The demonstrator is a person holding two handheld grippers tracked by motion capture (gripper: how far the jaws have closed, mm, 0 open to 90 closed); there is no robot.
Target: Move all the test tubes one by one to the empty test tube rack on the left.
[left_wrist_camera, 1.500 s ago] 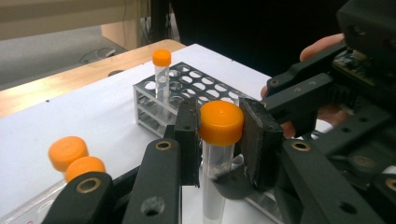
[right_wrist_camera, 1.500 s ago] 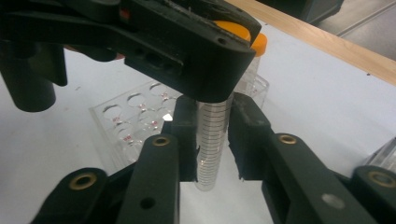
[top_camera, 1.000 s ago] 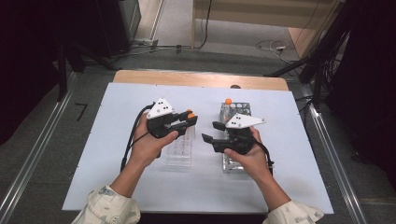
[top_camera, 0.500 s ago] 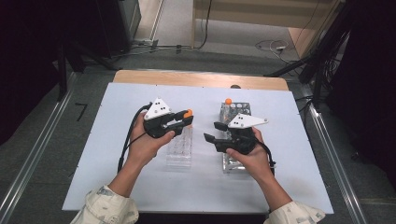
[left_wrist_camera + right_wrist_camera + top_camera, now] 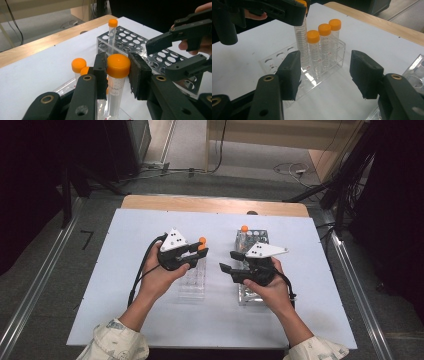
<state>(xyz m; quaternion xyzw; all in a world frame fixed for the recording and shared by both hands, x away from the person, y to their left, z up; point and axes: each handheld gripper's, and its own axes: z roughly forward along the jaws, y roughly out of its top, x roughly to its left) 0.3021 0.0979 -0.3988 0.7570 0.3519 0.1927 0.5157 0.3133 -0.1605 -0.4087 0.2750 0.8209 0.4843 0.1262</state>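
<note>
1. Left tool (image 5: 116, 75): pads clamped on the orange cap of a tube (image 5: 115, 93). Grip sits at the cap and top of the tube, with the clear graduated body hanging below the pads.
2. Change vs the earlier high views: left tool is a bit higher and closer to the person; the cap rides with it. The tube's lower end is still inside the clear rack (image 5: 287, 62), so it reads as mid-extraction, not free yet.
3. Right tool (image 5: 325, 75): jaws roughly half open, nothing between them, and they have just been closing slightly. It waits off to the right of the left tool, pointed at the clear rack.
4. Meaning: likely a transfer from the clear rack to the metal rack (image 5: 140, 45), which lies beyond the held tube and under the right hand (image 5: 267, 287). One capped tube (image 5: 112, 35) already stands at its far corner.
5. Three more capped tubes (image 5: 325, 45) stand just behind the held one.
6. Hard to make out: the tube's bottom tip is cut off in the left tool view; in the high view the left hand (image 5: 162, 275) covers much of the clear rack, so slot occupancy is unclear. The near end of the metal rack is hidden under the right hand. White surface (image 5: 125, 235) carries both racks.
</note>
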